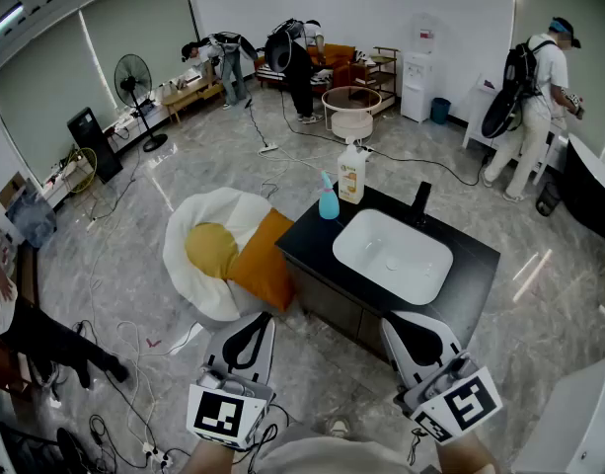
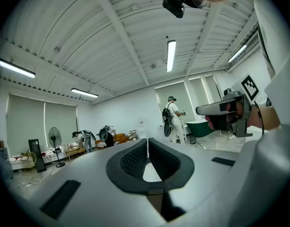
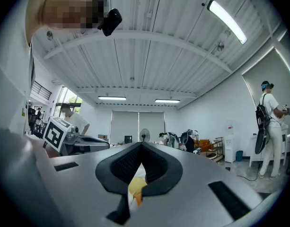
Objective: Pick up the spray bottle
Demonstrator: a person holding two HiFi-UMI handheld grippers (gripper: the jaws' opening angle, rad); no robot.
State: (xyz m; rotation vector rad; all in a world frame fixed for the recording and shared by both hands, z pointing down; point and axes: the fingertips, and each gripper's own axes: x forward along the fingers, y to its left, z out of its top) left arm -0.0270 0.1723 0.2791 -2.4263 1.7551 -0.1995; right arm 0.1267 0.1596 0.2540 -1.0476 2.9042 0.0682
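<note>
A small light-blue spray bottle [image 1: 328,200] stands upright on the far left corner of the black counter [image 1: 470,284], beside a taller soap bottle [image 1: 352,176] with an orange label. Both grippers hang low in the head view, well short of the counter's near edge and apart from the bottle. My left gripper [image 1: 265,316] is shut and empty; in the left gripper view its jaws [image 2: 147,140] meet at the tips. My right gripper [image 1: 388,319] is also shut with nothing held [image 3: 141,144]. The spray bottle shows in neither gripper view.
A white sink [image 1: 393,255] with a black faucet [image 1: 420,203] fills the counter's middle. A white-and-yellow egg-shaped cushion [image 1: 211,250] and an orange cushion [image 1: 264,262] lie left of the counter. Cables cross the floor. Several people stand at the back and right.
</note>
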